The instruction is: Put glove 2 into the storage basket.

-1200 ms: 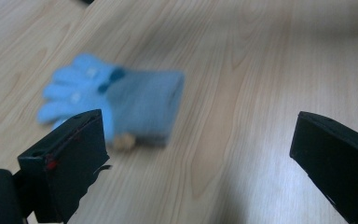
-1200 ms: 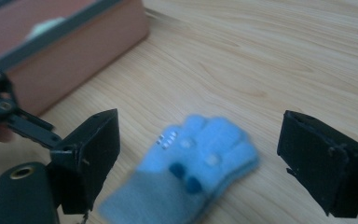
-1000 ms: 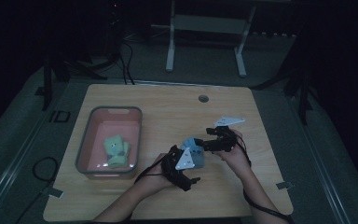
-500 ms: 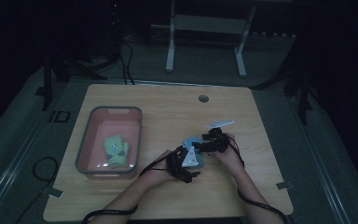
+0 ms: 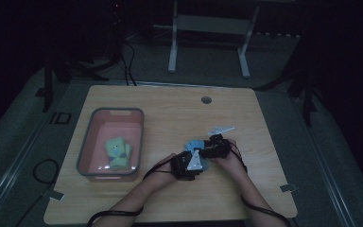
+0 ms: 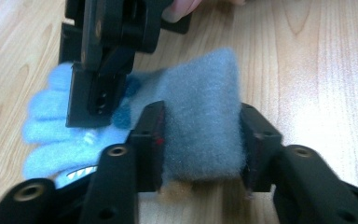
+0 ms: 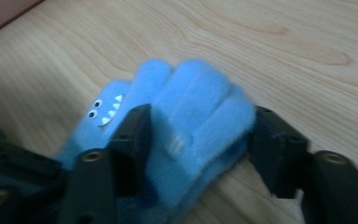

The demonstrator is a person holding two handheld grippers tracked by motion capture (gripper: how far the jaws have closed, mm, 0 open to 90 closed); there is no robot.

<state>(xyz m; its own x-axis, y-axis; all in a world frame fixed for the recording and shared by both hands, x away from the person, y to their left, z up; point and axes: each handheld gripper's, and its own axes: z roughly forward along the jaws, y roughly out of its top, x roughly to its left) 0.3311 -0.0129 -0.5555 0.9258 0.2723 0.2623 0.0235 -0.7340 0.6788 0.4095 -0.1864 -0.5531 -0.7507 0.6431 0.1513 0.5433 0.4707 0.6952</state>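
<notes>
Pinching in from both sides, the left gripper [image 6: 200, 140] has its two black jaws set against the grey cuff end of the blue glove [image 6: 186, 116], the pads pressing the fleece so that it bunches between them; these jaws have just been closing, and they stand partly closed with the cuff filling the gap. The right gripper [image 7: 198, 140] straddles the finger end of the same glove [image 7: 182, 126], its jaws having just been closing too, with the blue fingers squeezed between the pads and a small toothy face printed on the fleece beside one jaw. In the left gripper view the right gripper comes down onto the far end of the glove. The glove lies flat on the wooden table [image 5: 170, 109], with both grippers meeting over it. Taking the pink bin [image 5: 94, 123] as the landmark, the glove sits well to its right, toward the near edge. A green glove [image 5: 118, 151] lies inside the bin.
</notes>
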